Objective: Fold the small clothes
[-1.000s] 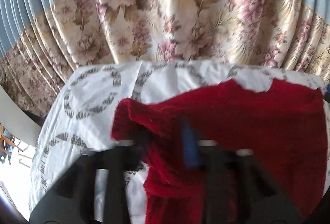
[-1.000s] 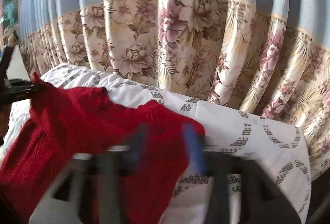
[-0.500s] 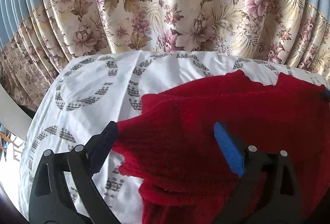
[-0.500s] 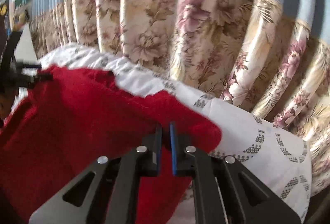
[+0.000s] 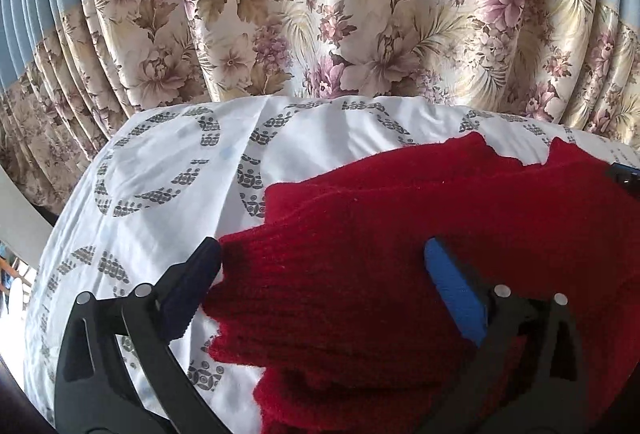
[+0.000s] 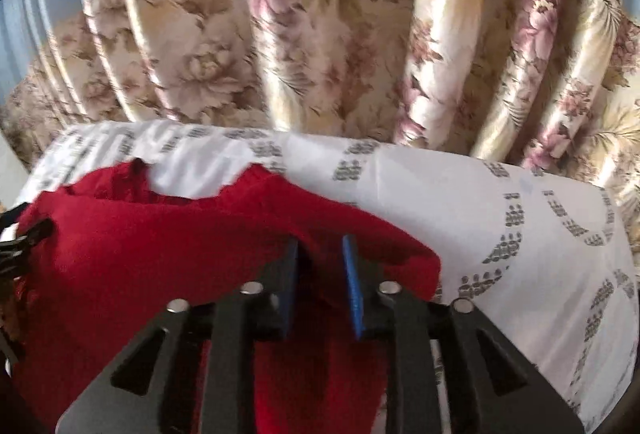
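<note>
The red garment (image 5: 400,274) runs off the bottom edge; right wrist view is blurred.

The garment (image 5: 400,254) lies on the sheet-covered surface (image 5: 160,162), under and ahead of both jaws. The curtain (image 5: 340,14) hangs behind the surface.

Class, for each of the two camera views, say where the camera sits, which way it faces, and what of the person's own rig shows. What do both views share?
Left wrist: on the left gripper, facing the curtain across the sheet; both fingers show, wide apart over the red garment.
Right wrist: on the right gripper, facing likewise; fingers narrowly apart at the garment's right edge.
Shared: garment, sheet, curtain.
</note>
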`<state>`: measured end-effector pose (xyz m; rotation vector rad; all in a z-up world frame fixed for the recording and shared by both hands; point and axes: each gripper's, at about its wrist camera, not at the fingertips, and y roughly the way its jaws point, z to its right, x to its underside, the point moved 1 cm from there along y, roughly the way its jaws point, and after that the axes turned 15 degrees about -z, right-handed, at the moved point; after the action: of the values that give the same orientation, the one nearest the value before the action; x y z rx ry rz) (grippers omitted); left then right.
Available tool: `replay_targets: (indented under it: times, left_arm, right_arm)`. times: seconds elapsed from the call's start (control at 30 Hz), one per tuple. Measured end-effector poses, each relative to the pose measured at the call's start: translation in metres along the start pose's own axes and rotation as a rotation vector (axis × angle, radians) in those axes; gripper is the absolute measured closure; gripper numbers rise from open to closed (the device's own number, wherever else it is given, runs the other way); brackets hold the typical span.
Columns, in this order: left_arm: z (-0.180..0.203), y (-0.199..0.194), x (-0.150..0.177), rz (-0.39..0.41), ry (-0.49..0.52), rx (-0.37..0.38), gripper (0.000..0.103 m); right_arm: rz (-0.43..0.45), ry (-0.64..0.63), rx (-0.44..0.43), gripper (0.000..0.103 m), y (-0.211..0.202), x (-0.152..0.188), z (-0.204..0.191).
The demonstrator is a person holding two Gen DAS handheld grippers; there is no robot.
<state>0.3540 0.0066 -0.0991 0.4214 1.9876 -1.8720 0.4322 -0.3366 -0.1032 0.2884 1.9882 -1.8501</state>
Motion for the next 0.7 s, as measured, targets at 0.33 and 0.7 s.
replay_targets:
  times: [0.33, 0.7]
  left_arm:
    - [-0.024, -0.029, 0.012, 0.011, -0.024, 0.009, 0.003]
    - [-0.039, -0.119, 0.110, 0.107, 0.008, 0.026, 0.003]
  right_arm:
    - [-0.038, 0.063, 0.143, 0.034, -0.017, 0.006, 0.016]
    - [0.066, 0.085, -0.093, 0.025, -0.127, 0.187, 0.011]
